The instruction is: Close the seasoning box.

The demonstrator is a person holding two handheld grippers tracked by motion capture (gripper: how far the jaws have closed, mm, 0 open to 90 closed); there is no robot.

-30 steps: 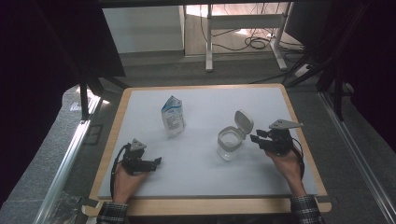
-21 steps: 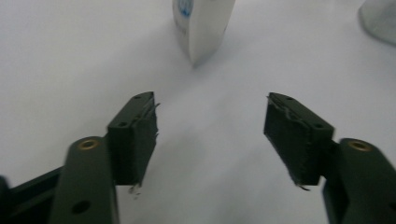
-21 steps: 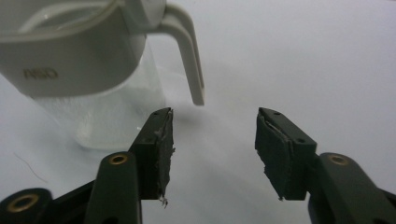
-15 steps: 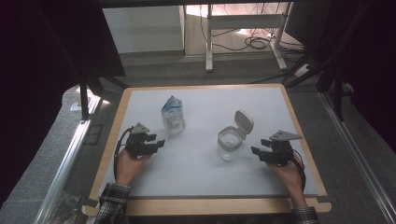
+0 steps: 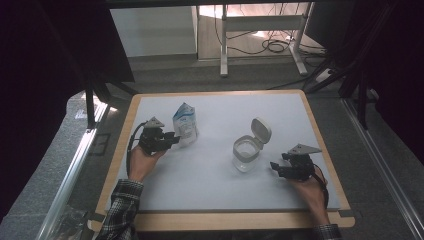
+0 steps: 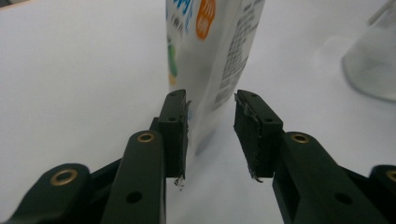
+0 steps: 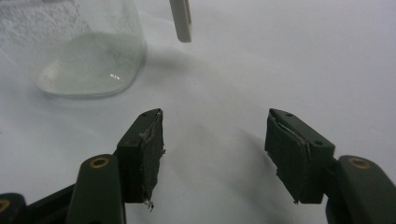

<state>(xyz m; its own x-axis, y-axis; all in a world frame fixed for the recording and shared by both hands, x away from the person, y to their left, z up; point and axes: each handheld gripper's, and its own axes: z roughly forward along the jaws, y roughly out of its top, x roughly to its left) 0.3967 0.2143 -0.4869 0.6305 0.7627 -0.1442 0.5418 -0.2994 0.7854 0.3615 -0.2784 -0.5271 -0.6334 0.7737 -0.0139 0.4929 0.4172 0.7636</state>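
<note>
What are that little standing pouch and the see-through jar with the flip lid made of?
The pouch looks like thin glossy plastic film: printed text and colours, soft creased sides, a pinched top. The jar seems to be clear plastic or glass, which I can't tell apart; you see through its wall, which looks frosted or dusted inside. Its open lid looks like opaque matte off-white plastic.

Left gripper (image 5: 170,139) sitting mid-left, jaws parted and pointing right, low over surface. Left hand (image 5: 141,161) gripping it from behind, forearm in plaid sleeve (image 5: 121,209) entering from bottom edge. In left gripper view, gripper (image 6: 211,133) showing narrow gap between pads. Right gripper (image 5: 274,167) resting near right side, jaws pointing left, spread wide. Right hand (image 5: 312,194) holding it, wrist angling toward bottom right. Right gripper view: gripper (image 7: 215,156) gaping, nothing between pads.
</note>
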